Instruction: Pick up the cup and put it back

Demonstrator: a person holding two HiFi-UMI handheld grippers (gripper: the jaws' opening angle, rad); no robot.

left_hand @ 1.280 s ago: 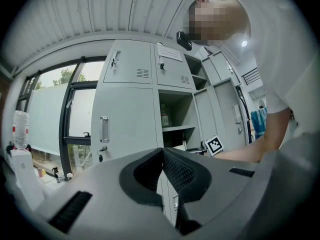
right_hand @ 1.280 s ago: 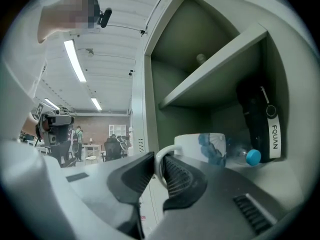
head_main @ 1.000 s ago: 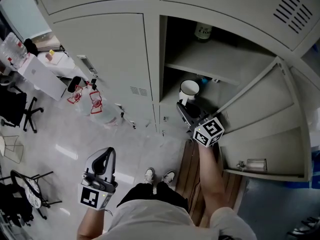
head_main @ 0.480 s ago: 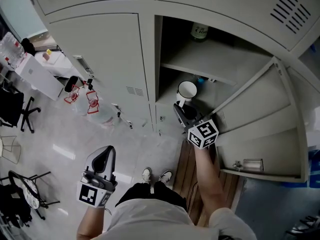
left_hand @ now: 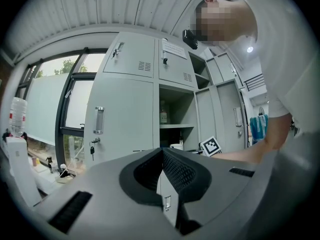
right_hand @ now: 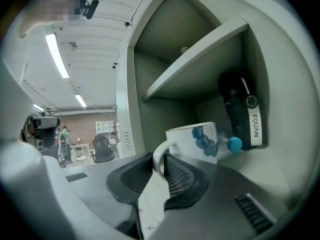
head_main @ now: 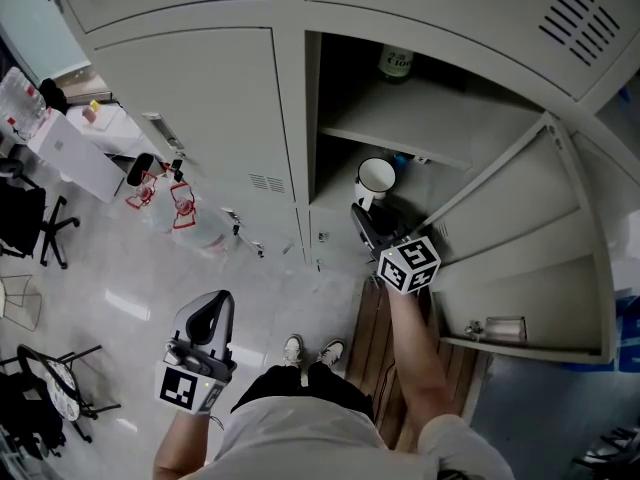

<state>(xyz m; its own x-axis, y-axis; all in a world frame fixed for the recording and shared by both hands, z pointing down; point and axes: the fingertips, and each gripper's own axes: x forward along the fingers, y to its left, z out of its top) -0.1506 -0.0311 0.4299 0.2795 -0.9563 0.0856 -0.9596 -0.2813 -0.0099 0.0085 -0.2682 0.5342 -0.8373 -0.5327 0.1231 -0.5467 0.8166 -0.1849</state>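
A white cup (head_main: 376, 178) with blue print stands on the lower shelf of the open locker. In the right gripper view the cup (right_hand: 195, 139) is close ahead, handle toward me. My right gripper (head_main: 366, 220) reaches level into the locker. Its jaws have just been opening, and the handle still lies between the pads of that gripper (right_hand: 159, 165), which stand just off it. My left gripper (head_main: 211, 310) hangs low at the left, far from the locker, its jaws shut on nothing. From the left gripper (left_hand: 162, 156) the cup (left_hand: 176, 146) shows small in the distance.
A black bottle-like thing (right_hand: 241, 109) and a blue cap (right_hand: 235, 144) stand right behind the cup. A bottle (head_main: 397, 62) is on the upper shelf. The locker door (head_main: 520, 213) swings open to the right. Office chairs (head_main: 40, 223) stand far left.
The right gripper stays at the cup's handle and the cup stays on the shelf. The left gripper has not moved.
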